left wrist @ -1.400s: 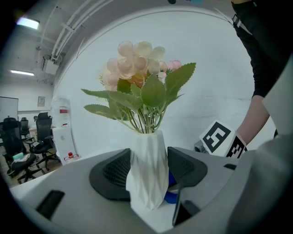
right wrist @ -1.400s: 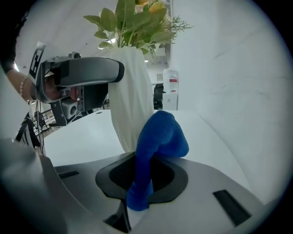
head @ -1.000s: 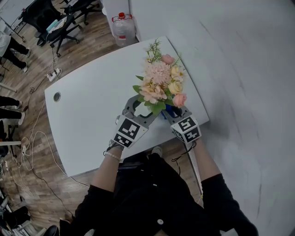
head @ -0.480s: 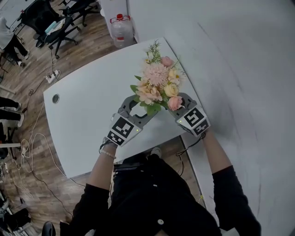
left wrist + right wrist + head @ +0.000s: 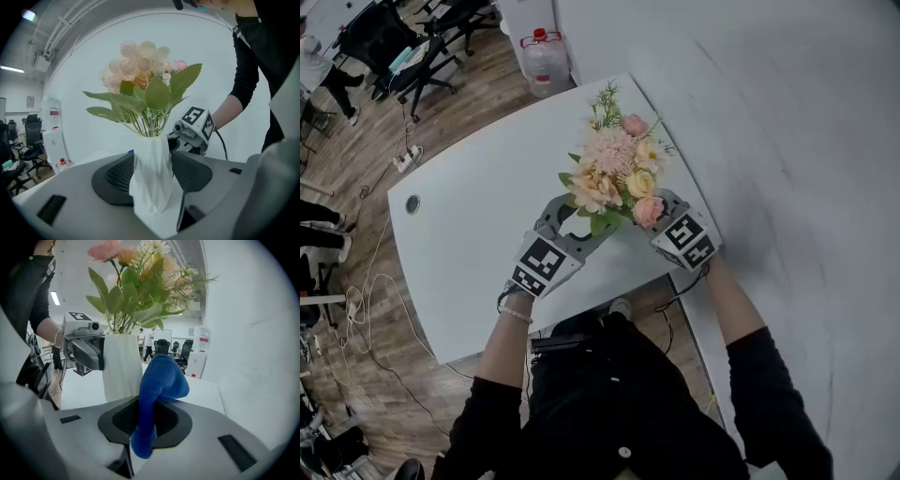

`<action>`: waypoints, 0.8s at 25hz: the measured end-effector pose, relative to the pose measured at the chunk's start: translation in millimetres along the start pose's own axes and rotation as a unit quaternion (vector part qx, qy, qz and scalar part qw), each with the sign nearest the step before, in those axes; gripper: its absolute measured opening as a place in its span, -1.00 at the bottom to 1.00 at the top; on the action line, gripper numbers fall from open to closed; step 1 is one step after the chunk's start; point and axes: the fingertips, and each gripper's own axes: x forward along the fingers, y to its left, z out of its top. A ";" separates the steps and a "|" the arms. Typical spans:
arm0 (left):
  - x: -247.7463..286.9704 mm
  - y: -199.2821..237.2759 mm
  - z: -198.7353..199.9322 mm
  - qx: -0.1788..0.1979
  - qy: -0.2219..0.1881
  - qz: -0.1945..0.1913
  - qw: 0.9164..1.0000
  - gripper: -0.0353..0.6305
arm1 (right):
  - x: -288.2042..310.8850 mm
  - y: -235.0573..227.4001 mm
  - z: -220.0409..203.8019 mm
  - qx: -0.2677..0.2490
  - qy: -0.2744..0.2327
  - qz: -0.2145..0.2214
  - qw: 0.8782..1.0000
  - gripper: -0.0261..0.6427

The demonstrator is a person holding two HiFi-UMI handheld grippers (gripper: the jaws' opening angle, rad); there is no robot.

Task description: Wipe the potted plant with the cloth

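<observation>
The potted plant is a bunch of pink and cream flowers [image 5: 614, 173] with green leaves in a faceted white vase [image 5: 151, 176]. It stands at the near right corner of the white table [image 5: 478, 216]. My left gripper [image 5: 581, 220] is shut on the vase, one pad on each side of it. My right gripper [image 5: 661, 208] is at the vase's right side, shut on a blue cloth [image 5: 159, 380] that sticks up from its jaws close to the vase [image 5: 121, 366]. In the head view the flowers hide the vase and the cloth.
A white wall [image 5: 787, 141] runs close along the table's right side. The table has a round cable hole [image 5: 412, 203] at its left. Beyond the table stand a water bottle [image 5: 546, 58] and office chairs [image 5: 412, 47], with cables [image 5: 366, 291] on the wooden floor.
My right gripper has risen a little beside the vase and rolled, with the cloth still in it. The left gripper has kept its hold in place.
</observation>
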 end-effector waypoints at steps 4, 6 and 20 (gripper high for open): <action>-2.6 1.4 1.7 -0.003 0.000 0.002 1.000 -0.10 | 11.3 8.9 -26.1 0.048 0.019 -0.014 0.999 -0.67; -4.2 1.5 3.1 -0.005 0.001 0.003 1.000 -0.10 | 16.4 17.7 -39.5 0.062 0.034 -0.020 0.997 -0.67; 7.2 3.1 -1.0 -0.032 0.005 0.063 0.998 -0.10 | 24.4 39.8 -78.0 0.204 0.058 -0.108 0.971 -0.67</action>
